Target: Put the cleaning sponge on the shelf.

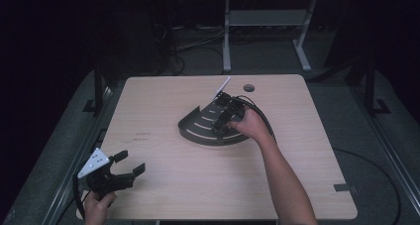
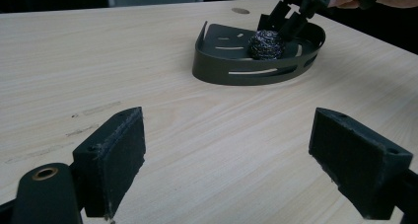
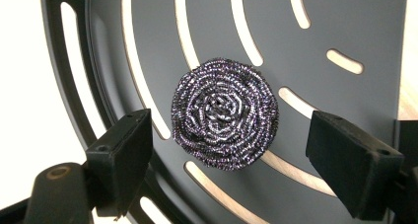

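Scourer: a round steel-wool scourer of coiled metal thread lay on the slotted floor of the dark tray; in the right gripper view it sat at the centre of the frame; in the left gripper view it showed in the upper middle, inside the tray wall

Tray: a dark grey fan-shaped tray with a low slotted wall and curved slots in its floor; it rested flat on the table, in the middle of the high view, slightly above centre; pale wood showed through the slots

Right gripper: right gripper was held over the tray from the right, pointing down at the scourer; its jaws stood wide apart, one on either side of the scourer with clear gaps, so the pads did not press on it; nothing was held

Left gripper: left gripper sat at the lower left of the high view, near the table's front edge, well apart from the tray; its jaws stood wide open with only bare tabletop between them

Table: light wood table with a round hole near its far edge
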Motion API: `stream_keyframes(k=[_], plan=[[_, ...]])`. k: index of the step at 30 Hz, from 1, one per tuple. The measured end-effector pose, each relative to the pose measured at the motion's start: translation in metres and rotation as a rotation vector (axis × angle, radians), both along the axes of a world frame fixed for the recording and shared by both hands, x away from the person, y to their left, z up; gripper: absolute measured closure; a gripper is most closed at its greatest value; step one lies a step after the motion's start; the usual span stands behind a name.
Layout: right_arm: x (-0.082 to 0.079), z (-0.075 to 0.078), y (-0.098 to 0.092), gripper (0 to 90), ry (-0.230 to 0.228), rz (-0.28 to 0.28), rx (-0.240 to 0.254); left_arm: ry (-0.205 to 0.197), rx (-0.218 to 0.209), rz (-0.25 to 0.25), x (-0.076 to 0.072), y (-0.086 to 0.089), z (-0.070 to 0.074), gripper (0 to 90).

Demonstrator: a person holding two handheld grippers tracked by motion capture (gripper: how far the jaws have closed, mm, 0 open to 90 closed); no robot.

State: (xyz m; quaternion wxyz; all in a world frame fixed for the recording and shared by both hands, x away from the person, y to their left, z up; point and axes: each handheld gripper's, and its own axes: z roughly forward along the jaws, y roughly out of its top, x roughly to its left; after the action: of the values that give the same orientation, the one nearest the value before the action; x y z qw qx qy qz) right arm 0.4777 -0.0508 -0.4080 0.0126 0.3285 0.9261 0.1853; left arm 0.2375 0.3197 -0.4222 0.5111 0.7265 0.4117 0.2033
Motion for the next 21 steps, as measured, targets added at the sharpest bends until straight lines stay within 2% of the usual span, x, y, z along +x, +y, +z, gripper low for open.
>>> stream_keyframes(k=[7,21], plan=[[-0.004,0.008,-0.002,17.1,-0.009,0.009,0.02,0.003,0.001,-0.002,-0.001,-0.002,0.0,13.3],[-0.014,0.023,-0.01,16.6,-0.033,0.012,0.018,-0.002,0.007,-0.004,-0.003,-0.002,0.001,13.3]])
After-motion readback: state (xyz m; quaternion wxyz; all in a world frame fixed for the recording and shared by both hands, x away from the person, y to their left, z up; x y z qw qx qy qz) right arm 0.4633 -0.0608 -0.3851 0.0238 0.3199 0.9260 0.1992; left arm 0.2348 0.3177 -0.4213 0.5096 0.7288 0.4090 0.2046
